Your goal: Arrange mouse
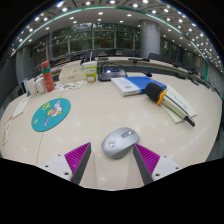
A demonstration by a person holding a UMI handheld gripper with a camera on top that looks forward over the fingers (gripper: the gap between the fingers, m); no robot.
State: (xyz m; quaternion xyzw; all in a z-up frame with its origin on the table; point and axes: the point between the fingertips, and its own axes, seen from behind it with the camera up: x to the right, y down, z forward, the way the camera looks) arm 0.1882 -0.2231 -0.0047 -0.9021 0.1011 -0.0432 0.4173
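A grey computer mouse (120, 142) lies on the beige table (100, 112), between my two fingers with a gap at each side. My gripper (111, 158) stands open, its magenta pads (77, 155) low over the table to the left and right of the mouse. The mouse rests on the table by itself. A round teal mouse mat (50, 114) with a cartoon print lies beyond my left finger, to the left of the mouse.
Beyond the mouse lie a white book (128, 85), a blue and yellow object (154, 91), papers and a pen (180, 108) at the right. A red bottle (47, 77) and a green-banded cup (90, 72) stand at the far left.
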